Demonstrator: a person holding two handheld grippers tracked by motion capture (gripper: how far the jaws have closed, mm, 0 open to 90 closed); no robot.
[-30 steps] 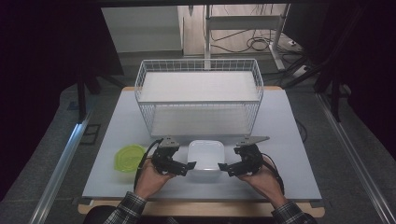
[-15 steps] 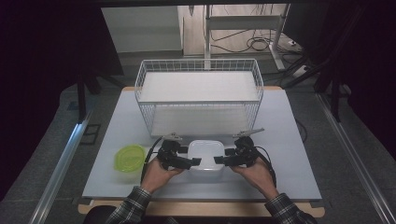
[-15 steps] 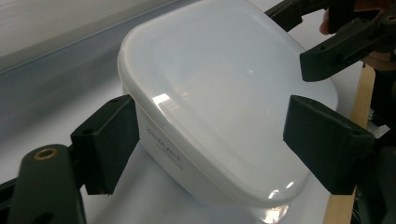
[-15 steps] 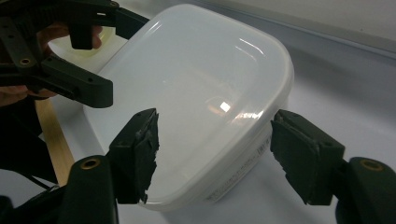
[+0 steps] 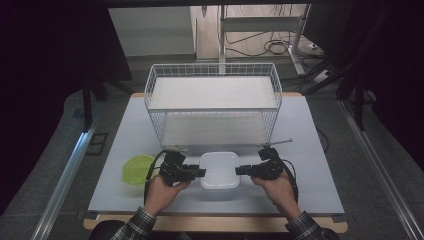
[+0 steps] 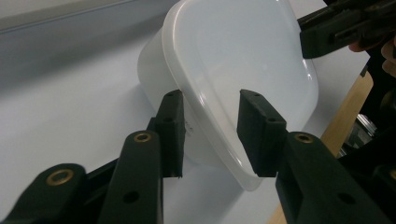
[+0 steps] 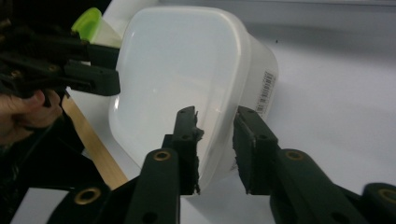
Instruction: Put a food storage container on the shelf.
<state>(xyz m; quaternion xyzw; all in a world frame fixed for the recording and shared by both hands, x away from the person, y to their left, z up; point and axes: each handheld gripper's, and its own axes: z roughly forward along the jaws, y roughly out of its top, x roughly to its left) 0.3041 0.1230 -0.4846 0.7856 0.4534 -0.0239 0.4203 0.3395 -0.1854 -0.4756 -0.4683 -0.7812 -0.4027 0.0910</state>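
A white plastic container [image 5: 219,170] sits upright on the table near its front edge. My left gripper [image 5: 202,173] is at the container's left rim. In the left gripper view its jaws straddle that rim [image 6: 210,116], one inside and one outside, with a gap on each side. My right gripper [image 5: 239,170] is at the right rim. Its jaws likewise stand on either side of the container wall [image 7: 217,140], close to it but parted. A barcode label [image 7: 265,93] is on the container's outer side.
A large white wire basket [image 5: 212,107] stands behind the container at mid-table. A green lid or bowl [image 5: 136,168] lies left of my left hand. The wooden front edge of the table [image 5: 215,222] runs just under my forearms.
Both grippers pushed in over the container's rims half a second ago and have since drawn slightly outward. The container looks a little lower and smaller than a second ago.
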